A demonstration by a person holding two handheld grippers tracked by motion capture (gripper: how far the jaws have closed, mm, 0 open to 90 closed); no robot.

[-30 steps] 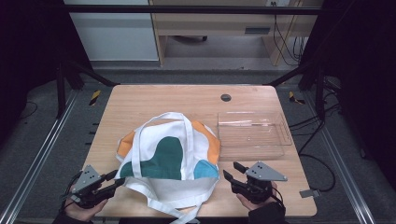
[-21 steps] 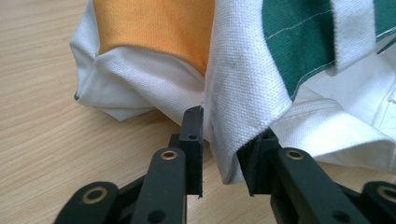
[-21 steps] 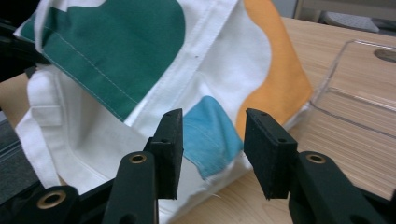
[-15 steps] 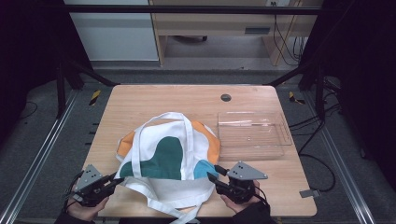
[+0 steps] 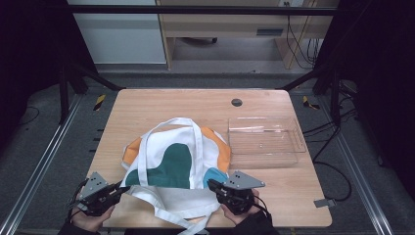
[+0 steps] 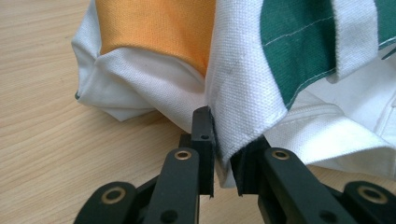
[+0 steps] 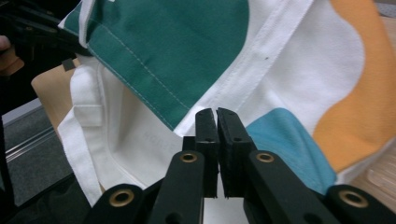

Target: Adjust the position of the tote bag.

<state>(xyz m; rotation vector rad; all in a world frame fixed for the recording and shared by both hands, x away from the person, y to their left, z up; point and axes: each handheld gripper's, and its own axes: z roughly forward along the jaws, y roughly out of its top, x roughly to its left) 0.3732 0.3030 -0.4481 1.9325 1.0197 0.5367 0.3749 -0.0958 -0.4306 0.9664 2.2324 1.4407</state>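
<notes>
The tote bag [image 5: 178, 159] lies spread between both hands along the near edge of the surface [image 5: 161, 105]. The left gripper [image 5: 119, 187] has its fingers pinched on the bag's left near corner, and the right gripper [image 5: 211, 184] has just closed its fingers tight on the right near corner. So any lift pulls the near hem taut left to right.

My right gripper [image 7: 215, 116] has its fingers [image 7: 206, 135] pressed together on the white edge of the tote bag [image 7: 280, 79], having just closed on it. Green cloth spreads on the far left, blue and orange patches to the right.

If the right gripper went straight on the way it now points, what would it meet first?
Most likely more of the white canvas tote bag with green, orange and blue patches; the right gripper appears shut on its edge already.
</notes>
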